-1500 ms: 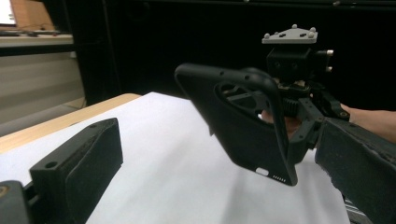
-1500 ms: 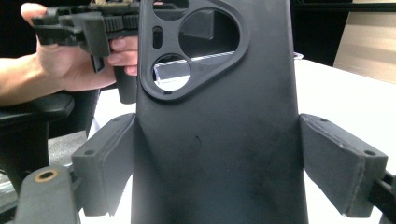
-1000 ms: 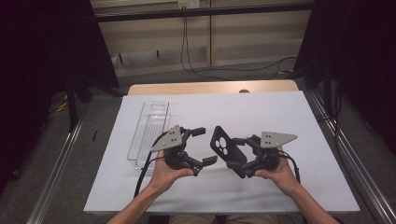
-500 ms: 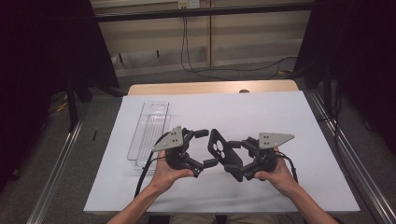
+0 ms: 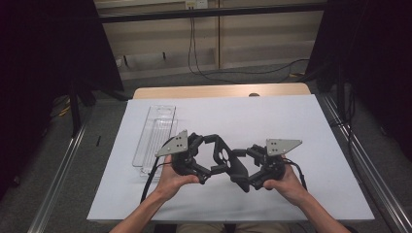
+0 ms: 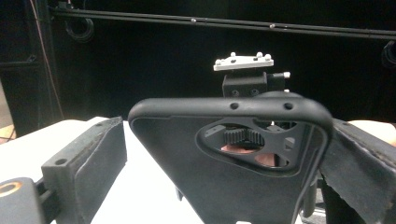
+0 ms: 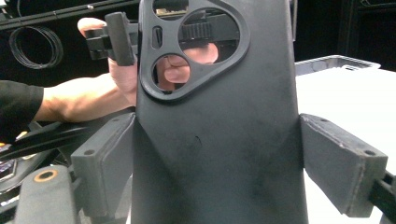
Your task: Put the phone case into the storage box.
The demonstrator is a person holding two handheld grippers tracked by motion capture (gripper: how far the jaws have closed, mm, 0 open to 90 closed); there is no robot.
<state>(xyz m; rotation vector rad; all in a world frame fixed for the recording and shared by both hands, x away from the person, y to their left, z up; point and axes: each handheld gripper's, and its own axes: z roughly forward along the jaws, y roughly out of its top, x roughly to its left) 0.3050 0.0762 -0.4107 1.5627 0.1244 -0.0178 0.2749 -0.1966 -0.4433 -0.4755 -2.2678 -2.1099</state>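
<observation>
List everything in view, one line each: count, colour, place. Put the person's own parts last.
phone case: one, black, held above the table between the two grippers, camera cut-out toward the left gripper.
plastic tray: one, clear, long, lying on the table's left part.
table: one, covered in white, wooden edge at the far side.
cables: several, black, on the floor beyond the table.
left gripper: one, black with a grey plate, jaws on either side of the case's end.
right gripper: one, black with a grey plate, jaws shut on the case.
hands: two, each holding a gripper, near the table's near edge.
</observation>
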